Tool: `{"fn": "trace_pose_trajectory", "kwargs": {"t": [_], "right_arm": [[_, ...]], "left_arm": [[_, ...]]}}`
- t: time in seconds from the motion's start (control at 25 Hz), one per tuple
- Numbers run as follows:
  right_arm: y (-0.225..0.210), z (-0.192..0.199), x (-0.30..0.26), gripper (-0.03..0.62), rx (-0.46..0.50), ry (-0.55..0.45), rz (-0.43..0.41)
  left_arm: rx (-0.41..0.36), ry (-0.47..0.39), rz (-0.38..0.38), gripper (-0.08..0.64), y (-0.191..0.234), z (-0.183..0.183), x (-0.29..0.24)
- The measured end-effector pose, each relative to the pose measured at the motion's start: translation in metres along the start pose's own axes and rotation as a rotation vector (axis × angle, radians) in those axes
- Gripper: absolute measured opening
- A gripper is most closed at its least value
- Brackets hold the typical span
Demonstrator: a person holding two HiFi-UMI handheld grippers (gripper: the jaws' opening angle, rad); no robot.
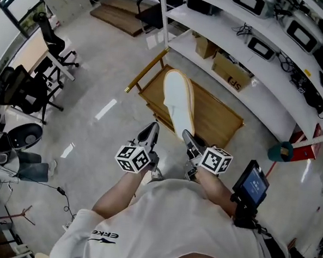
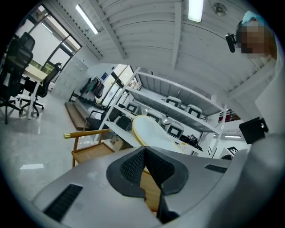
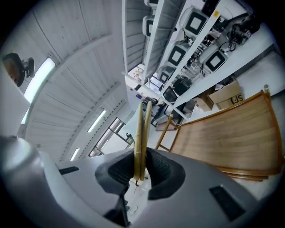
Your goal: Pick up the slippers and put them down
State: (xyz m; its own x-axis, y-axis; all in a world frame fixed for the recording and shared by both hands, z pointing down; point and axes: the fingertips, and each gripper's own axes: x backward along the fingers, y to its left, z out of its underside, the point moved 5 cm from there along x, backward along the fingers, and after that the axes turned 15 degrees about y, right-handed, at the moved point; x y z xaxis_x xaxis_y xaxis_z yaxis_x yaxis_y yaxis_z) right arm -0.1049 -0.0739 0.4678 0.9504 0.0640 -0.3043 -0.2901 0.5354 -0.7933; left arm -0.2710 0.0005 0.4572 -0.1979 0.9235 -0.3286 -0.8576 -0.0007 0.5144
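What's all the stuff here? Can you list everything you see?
slippers: two, white, pressed together, above the cart
cart: one, wooden, beside the shelves
shelves: several, white, right side
boxes: two, brown, on a low shelf
chairs: several, black, far left
shirt: one, white, on the person
left tongs: one, grey and black, shut, empty
right tongs: one, grey and black, shut on the slippers
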Motion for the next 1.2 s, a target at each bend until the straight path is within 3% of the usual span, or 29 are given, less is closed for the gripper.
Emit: {"fn": "trace_pose_trajectory", "kwargs": {"t": [0.24,0.64,0.88,1.2], "right_arm": [[0.001,0.003,-0.004,0.064,-0.055,-0.145,0.096],[-0.002,0.029,-0.002,0.064,-0.167,-0.324,0.229],[-0.020,0.031,0.007,0.064,-0.219,-0.370,0.277],[-0.060,0.014,0.026,0.064,-0.278,-0.405,0.318]], "left_arm": [[-0.054,0.086,0.128,0.003,0.018,-0.016,-0.017],[-0.095,0.203,0.277,0.003,0.035,-0.013,-0.035],[-0.098,0.265,0.313,0.003,0.033,-0.004,-0.057],[-0.107,0.320,0.307,0.003,0.021,-0.002,-0.096]]}}
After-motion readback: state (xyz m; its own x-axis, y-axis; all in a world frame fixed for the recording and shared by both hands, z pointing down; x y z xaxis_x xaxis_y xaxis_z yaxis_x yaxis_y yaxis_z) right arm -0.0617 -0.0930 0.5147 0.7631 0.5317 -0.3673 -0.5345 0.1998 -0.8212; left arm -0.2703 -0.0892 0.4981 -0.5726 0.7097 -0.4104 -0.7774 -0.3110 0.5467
